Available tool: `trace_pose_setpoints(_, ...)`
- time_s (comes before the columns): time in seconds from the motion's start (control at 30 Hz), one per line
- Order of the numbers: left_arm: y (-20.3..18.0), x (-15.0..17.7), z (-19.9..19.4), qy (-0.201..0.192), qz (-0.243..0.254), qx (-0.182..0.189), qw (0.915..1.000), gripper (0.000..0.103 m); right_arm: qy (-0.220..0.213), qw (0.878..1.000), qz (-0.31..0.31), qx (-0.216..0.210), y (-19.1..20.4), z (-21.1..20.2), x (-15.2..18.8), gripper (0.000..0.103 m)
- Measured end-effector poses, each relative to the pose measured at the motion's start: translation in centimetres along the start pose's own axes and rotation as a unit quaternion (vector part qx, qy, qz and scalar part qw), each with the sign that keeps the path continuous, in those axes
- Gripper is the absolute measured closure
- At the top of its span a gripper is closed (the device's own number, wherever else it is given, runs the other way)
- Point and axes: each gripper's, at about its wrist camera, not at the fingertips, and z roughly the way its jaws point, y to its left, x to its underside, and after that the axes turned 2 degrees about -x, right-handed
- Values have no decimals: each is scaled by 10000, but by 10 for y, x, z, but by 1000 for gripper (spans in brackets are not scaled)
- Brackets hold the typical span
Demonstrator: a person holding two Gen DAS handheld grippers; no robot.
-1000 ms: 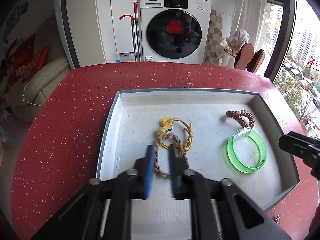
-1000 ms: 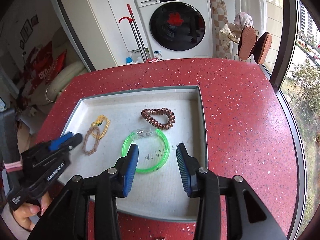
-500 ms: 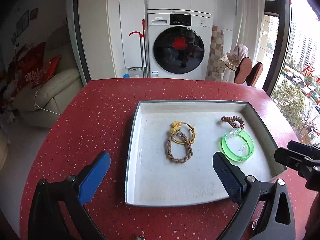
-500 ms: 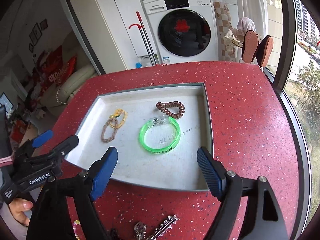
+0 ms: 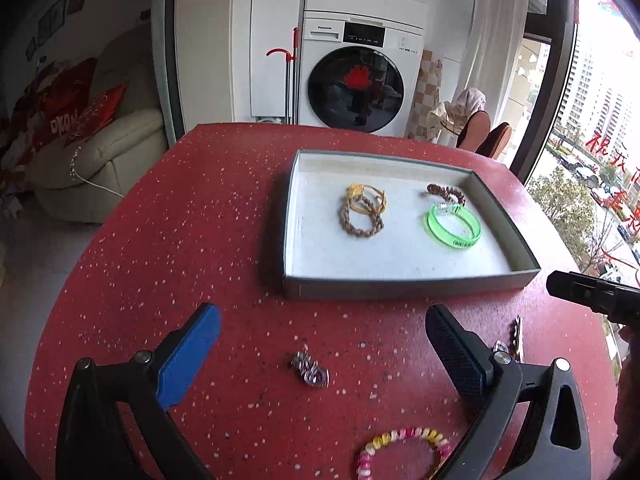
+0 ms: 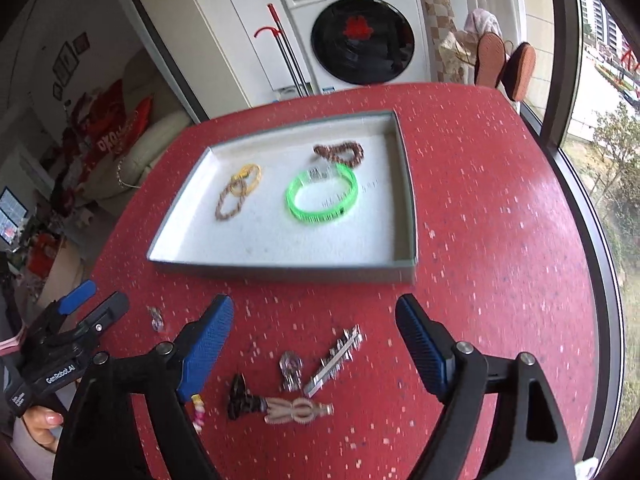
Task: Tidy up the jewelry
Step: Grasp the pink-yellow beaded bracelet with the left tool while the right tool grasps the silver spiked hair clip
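Jewelry lying in two groups. Resting in grey tray: braided tan bracelet overlapping yellow cord loop at left; green bangle touching brown spiral band at right. Grouping suggesting sorting by kind, soft cords apart from plastic pieces.

Waiting loose on red speckled table, near side of tray: small silver trinket lying between left gripper fingers; pastel bead bracelet nearer the camera, partly cut off; silver hair clip, clear charm, dark clip and beige knotted tie clustering under right gripper, dark clip touching tie.

Left gripper hovering low, jaws spread wide, holding nothing. Right gripper likewise gaping and empty, framing hair clip and charm. Judging both to be lining up for next picks.

Expecting flat clip and tiny trinket to resist pinching off smooth tabletop; needing pads brought down close to surface.

Standing beyond table: washing machine, cream sofa.
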Motion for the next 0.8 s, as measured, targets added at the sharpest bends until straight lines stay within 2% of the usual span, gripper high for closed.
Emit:
trace_pose_setpoints(0.17,-4,33,-5,170,74,-87,9998,0,283,9991,223,213,-14,11,27,17)
trace_pose_setpoints(0.33,-10,56,-5,316,70,-160,9993,0,339,9976,444,409,-21,17,42,18)
trace_pose_setpoints(0.6,-19,71,-4,386,141,-305,9987,0,259,9968,383,653,-9,28,43,44)
trace_pose_setpoints(0.8,-24,75,-5,382,315,-367,9981,0,226,9960,257,822,-2,33,42,51)
